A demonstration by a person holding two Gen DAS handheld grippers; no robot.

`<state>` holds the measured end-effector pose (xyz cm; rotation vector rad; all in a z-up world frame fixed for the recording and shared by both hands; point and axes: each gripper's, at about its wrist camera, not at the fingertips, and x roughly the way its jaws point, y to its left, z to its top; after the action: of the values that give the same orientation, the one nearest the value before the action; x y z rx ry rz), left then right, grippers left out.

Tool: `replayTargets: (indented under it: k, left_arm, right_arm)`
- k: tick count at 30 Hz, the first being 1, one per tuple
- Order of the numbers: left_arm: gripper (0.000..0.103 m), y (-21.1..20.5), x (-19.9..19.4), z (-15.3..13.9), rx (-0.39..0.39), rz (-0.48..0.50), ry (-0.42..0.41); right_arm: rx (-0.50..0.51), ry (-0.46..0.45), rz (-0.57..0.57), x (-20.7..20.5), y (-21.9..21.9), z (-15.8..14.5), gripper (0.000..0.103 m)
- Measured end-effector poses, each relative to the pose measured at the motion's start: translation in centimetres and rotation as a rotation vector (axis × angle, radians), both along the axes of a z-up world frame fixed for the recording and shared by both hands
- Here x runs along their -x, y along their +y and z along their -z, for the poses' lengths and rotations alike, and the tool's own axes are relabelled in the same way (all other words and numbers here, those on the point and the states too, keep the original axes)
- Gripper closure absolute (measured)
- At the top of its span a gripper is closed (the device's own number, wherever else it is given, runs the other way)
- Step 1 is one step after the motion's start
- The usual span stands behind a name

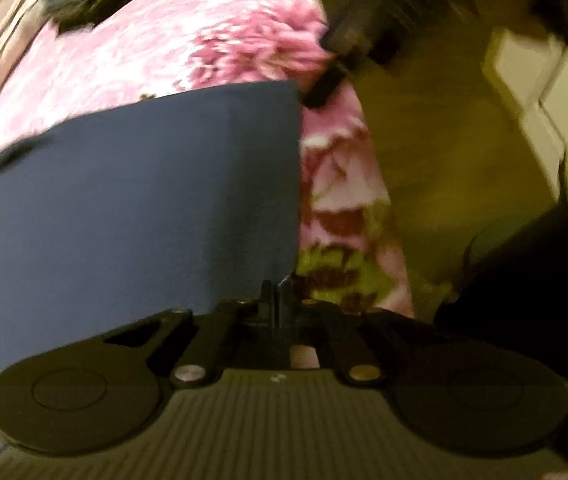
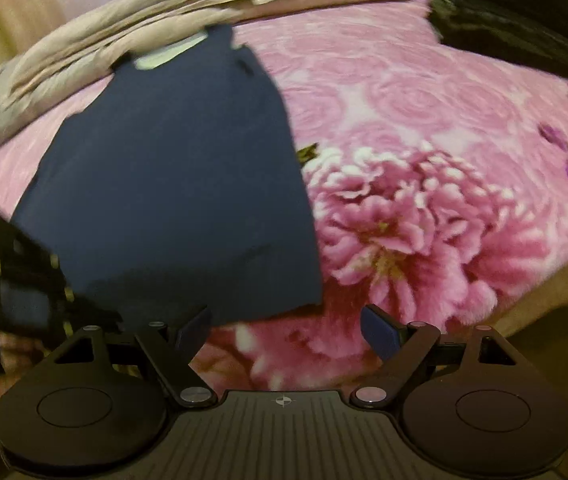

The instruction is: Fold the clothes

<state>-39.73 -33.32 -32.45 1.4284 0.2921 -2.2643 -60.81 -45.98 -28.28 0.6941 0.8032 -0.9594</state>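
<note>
Here, left gripper [image 1: 278, 298] pinched tight on the near right corner of the navy garment [image 1: 132, 208], fingers pressed together on the fabric edge. Right gripper [image 2: 287, 330] spread wide and holding nothing, poised just over the pink floral blanket [image 2: 403, 200] beside the garment's near hem. Navy garment flat on the blanket, black folded stack [image 2: 511, 20] at the far right, beige bedding [image 2: 124, 40] behind.

Open pink floral blanket [image 2: 423, 128] across centre and right of right wrist frame. Blocked upper right by dark folded stack [image 2: 511, 12], along top by beige bedding [image 2: 132, 36], lower left by left gripper [image 2: 24, 288].
</note>
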Motion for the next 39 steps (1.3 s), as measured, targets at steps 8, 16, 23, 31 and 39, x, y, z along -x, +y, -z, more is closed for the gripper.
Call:
replayTargets:
  k: [8,16,23,31,39]
  left_arm:
    - [0.103,-1.9,-1.7,-4.1,-0.069,-0.136,0.155]
    - [0.103,-1.7,-2.2,-7.0,-0.056,-0.167,0.220]
    - [0.103,-1.6,-1.9,-6.0,-0.066,-0.175,0.177]
    - [0.103,-0.5,-0.8,-3.9,-0.075,-0.139,0.125]
    - [0.102,1.1,-0.5,-3.5,-0.073,-0.119,0.103]
  right_arm:
    - [0.057,-0.029,-0.140,-1.7,1.1,1.0,0.018]
    - [0.158,-0.065,-0.207,-4.6,-0.1,2.5,0.015]
    - [0.225,0.035,0.032,-1.1,-2.8,3.1,0.015]
    - [0.337,0.106,-0.139,-1.3,-2.6,3.9,0.015]
    - [0.308,0.110,0.123,3.0,-5.0,4.3,0.015]
